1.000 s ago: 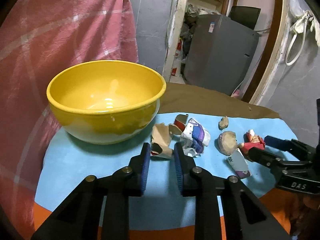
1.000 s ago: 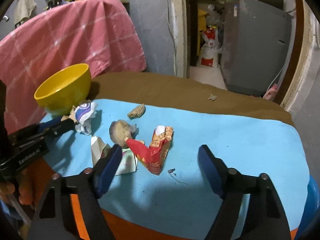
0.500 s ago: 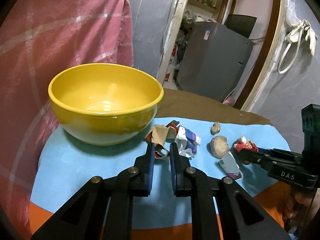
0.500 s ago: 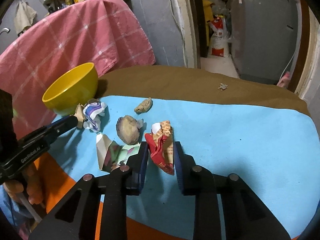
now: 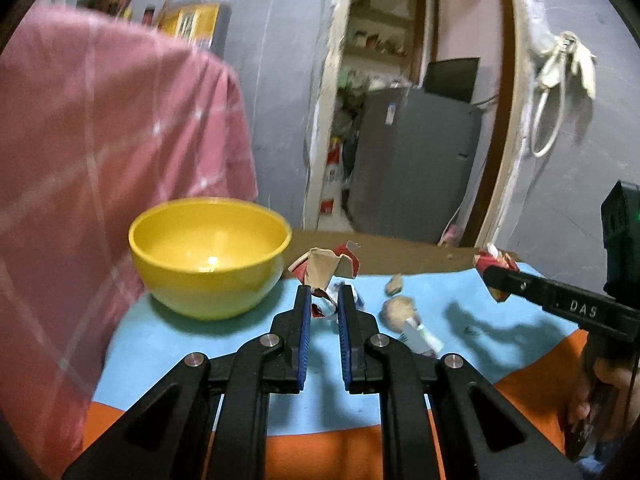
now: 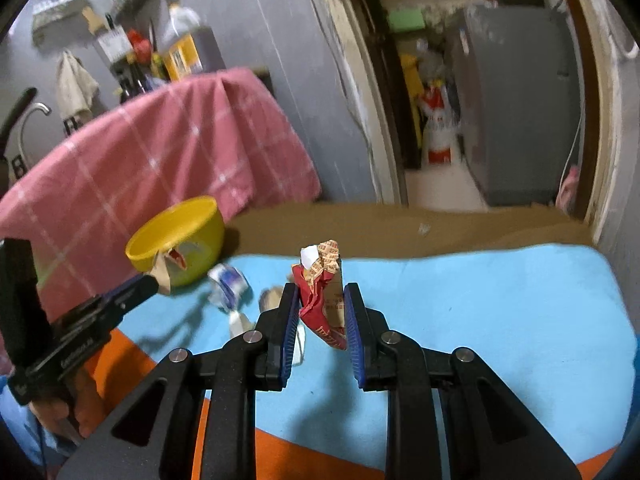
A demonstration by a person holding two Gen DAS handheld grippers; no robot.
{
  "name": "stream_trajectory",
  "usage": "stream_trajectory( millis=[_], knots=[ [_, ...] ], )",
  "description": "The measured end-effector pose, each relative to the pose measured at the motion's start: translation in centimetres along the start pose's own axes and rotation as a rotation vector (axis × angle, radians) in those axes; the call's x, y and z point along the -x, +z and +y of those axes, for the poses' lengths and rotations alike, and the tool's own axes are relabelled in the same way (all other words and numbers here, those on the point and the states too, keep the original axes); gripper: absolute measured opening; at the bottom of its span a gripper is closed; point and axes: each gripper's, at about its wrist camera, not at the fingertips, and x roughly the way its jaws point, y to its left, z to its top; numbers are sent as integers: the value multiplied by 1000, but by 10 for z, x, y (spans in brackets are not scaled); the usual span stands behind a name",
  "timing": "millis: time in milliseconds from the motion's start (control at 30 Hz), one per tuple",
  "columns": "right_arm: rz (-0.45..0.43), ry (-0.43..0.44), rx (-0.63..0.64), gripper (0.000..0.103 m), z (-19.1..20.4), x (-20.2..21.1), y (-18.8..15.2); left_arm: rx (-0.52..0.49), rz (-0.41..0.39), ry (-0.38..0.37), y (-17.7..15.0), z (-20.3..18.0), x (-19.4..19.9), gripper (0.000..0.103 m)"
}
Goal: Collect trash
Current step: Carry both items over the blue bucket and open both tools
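Left wrist view. The left gripper [image 5: 324, 300] pinches a brown-and-red torn wrapper [image 5: 324, 266], raised above the blue mat [image 5: 168, 332], its long axis roughly upright. The yellow bowl [image 5: 210, 256] stands just left of it, holding nothing visible but a light reflection. On the mat beyond lie a brown lump [image 5: 398, 308], a smaller scrap [image 5: 394, 284] and a white packet [image 5: 420, 338]. The right gripper [image 5: 494, 272] enters from the right edge.

Right wrist view. The right gripper [image 6: 320, 312] is pressed onto a red crumpled wrapper [image 6: 322, 292], held clear of the mat [image 6: 480, 320], long axis near vertical, white end upward. A blue-white wrapper [image 6: 228, 280] lies between it and the bowl [image 6: 176, 236]. A pink checked cloth [image 6: 160, 160] hangs behind.
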Motion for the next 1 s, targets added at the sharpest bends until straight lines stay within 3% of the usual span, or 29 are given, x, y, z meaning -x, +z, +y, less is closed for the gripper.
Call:
stream_trajectory(
  millis=[200,400,567,800,1000],
  knots=[
    [-204,36,32,21,2,42,-4,-3,-81,-20,5,-23,16,10],
    [-414,-75,145,21,10,99,-12,-61,-176,-77,15,-62,38,10],
    [-559,-169,157,21,0,143,-21,-95,-223,-149,22,-103,50,10],
    [-657,-311,102,22,-34,190,-38,-158,-231,-257,22,-165,50,10],
    [-670,-443,10,24,-71,218,-49,-176,-159,-369,20,-218,36,10]
  ],
)
